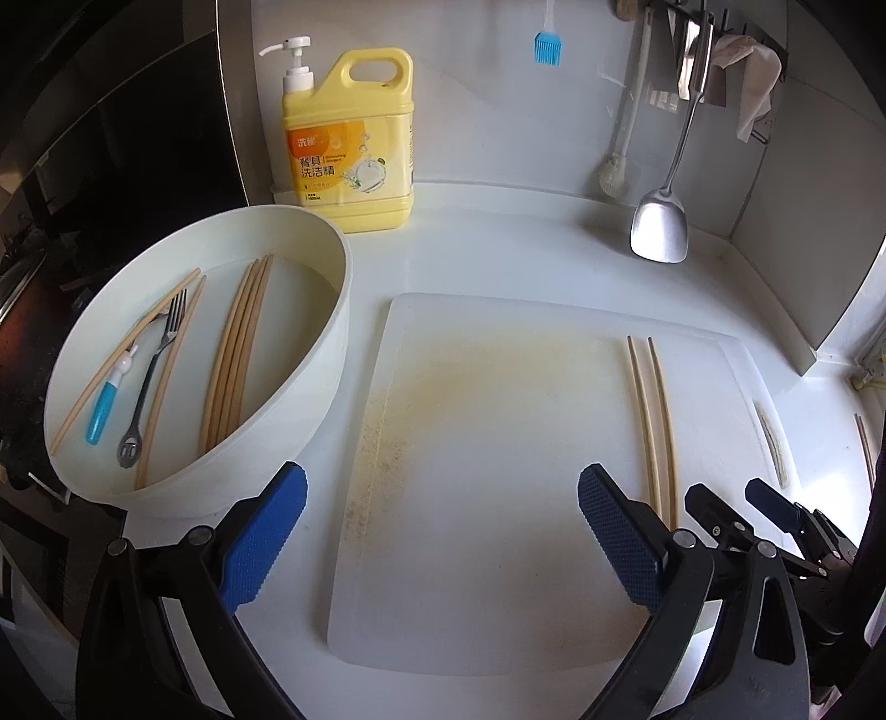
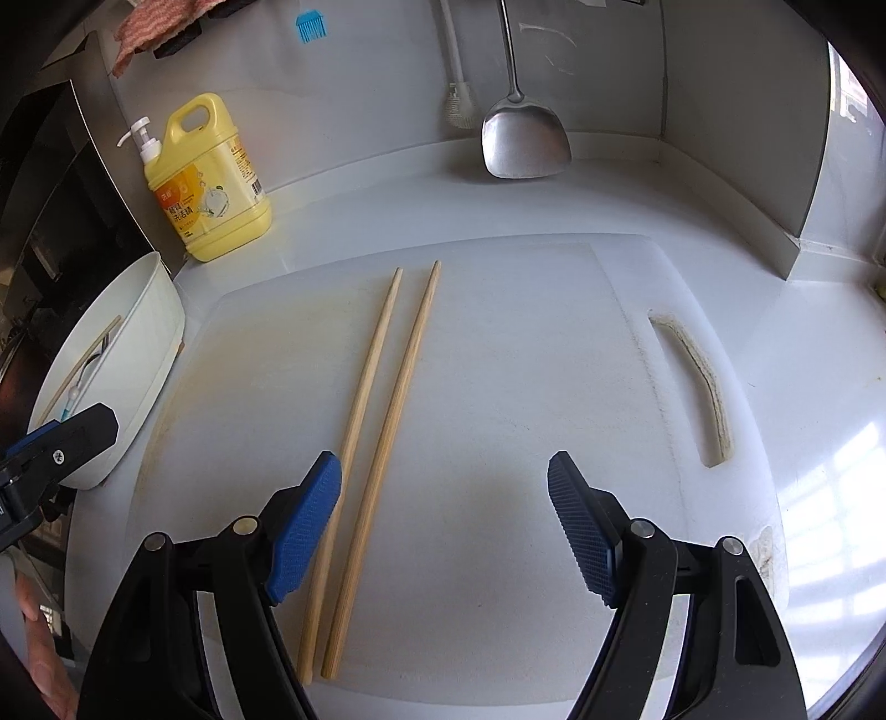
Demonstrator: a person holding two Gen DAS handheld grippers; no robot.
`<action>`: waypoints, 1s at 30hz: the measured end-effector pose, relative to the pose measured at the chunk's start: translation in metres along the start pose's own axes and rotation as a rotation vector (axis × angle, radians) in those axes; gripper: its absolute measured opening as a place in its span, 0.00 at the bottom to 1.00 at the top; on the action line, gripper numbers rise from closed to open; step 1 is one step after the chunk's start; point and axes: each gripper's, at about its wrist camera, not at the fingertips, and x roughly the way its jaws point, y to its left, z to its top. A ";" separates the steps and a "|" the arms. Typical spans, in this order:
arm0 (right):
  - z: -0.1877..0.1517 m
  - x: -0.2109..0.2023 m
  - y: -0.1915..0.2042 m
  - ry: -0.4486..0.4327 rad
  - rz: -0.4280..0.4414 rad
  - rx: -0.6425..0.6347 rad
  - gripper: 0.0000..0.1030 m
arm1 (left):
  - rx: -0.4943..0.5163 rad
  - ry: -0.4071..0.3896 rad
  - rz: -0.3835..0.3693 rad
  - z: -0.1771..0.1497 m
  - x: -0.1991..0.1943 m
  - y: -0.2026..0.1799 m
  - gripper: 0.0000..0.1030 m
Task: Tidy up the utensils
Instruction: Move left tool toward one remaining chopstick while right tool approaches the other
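A white round basin point(image 1: 332, 354) at the left holds several wooden chopsticks point(image 1: 235, 354), a dark fork point(image 1: 152, 371) and a small blue-handled tool point(image 1: 105, 407). Two chopsticks point(image 1: 653, 421) lie side by side on the white cutting board point(image 1: 487, 498); they also show in the right wrist view point(image 2: 376, 459). My left gripper point(image 1: 443, 537) is open and empty above the board's near left part. My right gripper point(image 2: 443, 526) is open and empty, with its left finger point(image 2: 304, 526) over the near ends of the two chopsticks. The right gripper also shows in the left wrist view point(image 1: 736, 498).
A yellow dish-soap jug point(image 1: 351, 138) with a pump stands at the back wall. A metal spatula point(image 1: 662, 221), a white brush point(image 1: 614, 171) and a blue silicone brush point(image 1: 548, 47) hang at the back. A dark stove lies left of the basin.
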 end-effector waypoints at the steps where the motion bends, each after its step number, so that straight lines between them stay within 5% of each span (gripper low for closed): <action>1: 0.000 0.002 0.001 -0.006 -0.020 -0.005 0.71 | 0.001 -0.003 -0.007 -0.001 0.004 -0.002 0.94; 23: -0.005 0.016 0.022 -0.095 -0.185 -0.142 0.71 | 0.032 -0.016 -0.059 -0.011 0.035 -0.021 0.94; 30: -0.002 0.011 0.004 -0.102 -0.202 -0.126 0.52 | 0.055 -0.001 -0.085 -0.012 0.044 -0.042 0.94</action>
